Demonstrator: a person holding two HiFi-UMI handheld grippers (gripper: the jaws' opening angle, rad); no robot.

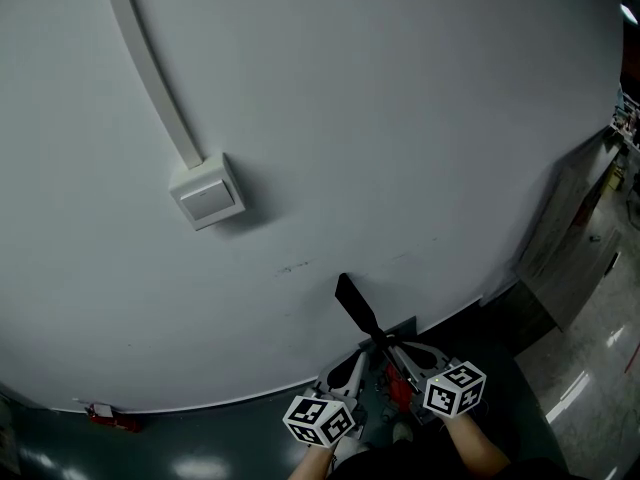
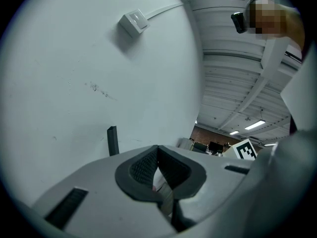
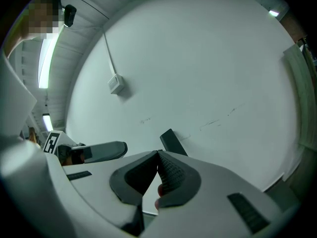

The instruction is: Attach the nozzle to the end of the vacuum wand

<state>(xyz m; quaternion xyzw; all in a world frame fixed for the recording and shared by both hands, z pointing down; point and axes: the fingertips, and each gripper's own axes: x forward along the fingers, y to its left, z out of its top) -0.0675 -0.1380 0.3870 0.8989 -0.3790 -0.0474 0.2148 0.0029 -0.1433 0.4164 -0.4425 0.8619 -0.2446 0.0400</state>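
Left gripper and right gripper, two, both closed tight; one black nozzle beyond

A pale wall fills most of the view. A white cable duct runs down it to a switch box. Near the bottom edge, the left gripper and right gripper sit close together, and a flat black nozzle sticks up from between them against the wall. A small red thing lies at the wall's foot, on the dark floor.
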